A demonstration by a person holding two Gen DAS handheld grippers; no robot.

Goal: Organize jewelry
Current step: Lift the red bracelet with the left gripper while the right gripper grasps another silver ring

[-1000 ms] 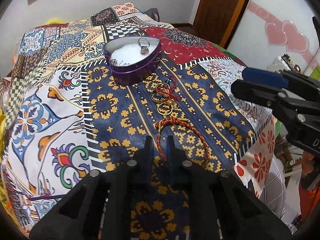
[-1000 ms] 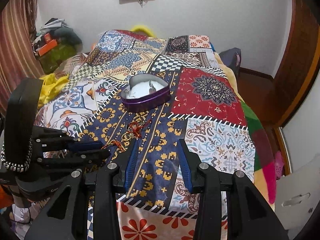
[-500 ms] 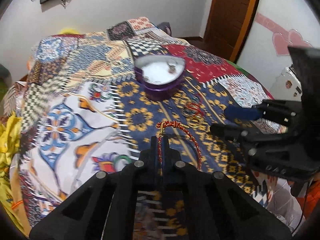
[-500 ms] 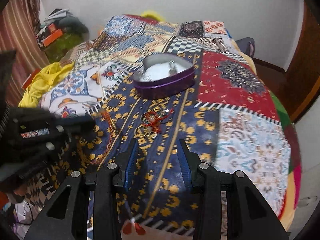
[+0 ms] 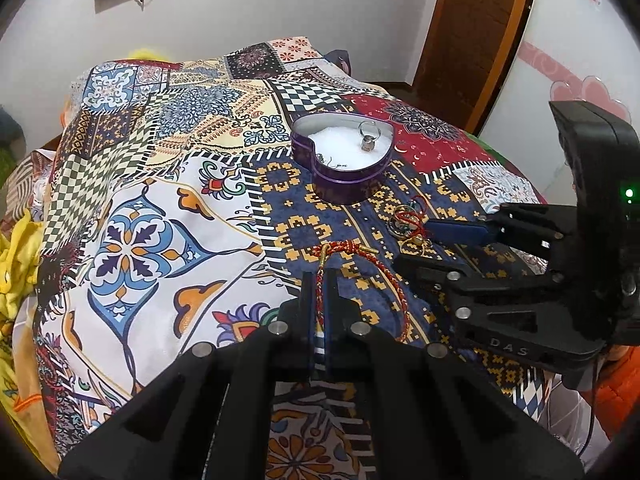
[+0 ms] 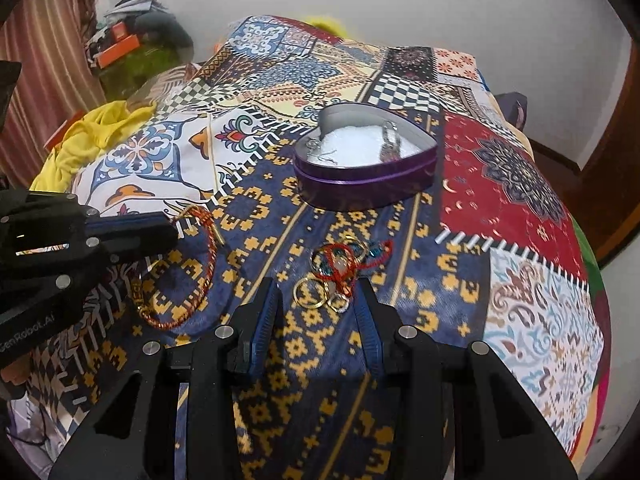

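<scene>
A: Nearest the lens, the left gripper [image 5: 318,280] was clenched on the red-and-gold braided cord bracelet [image 5: 362,276]. The jaws had just closed with the cord pinched between them, and the rest of the loop lay on the patchwork bedspread [image 5: 132,240].

B: That grip made sense: pinching one strand was likely the surest way to lift a limp loop off soft cloth.

A: Beside it, the right gripper [image 6: 318,300] stood released, its blue-padded fingers [image 6: 266,312] apart with nothing between them. It was angled down just short of the tangle of gold rings and red thread [image 6: 340,272].

B: Straddling that cluster looked like a set-up for the next pick. Nothing was touching yet.

A: Farther back sat the purple heart-shaped tin [image 6: 364,176], lid off, lined with something white.

B: Inside it were a silver ring with a small charm [image 5: 370,136], standing upright at the right side, and a few tiny silvery pieces [image 5: 332,162] near the left wall, too small to name.

A: The open tin seemed the destination; the bracelet and the tangle were both outside it.
</scene>
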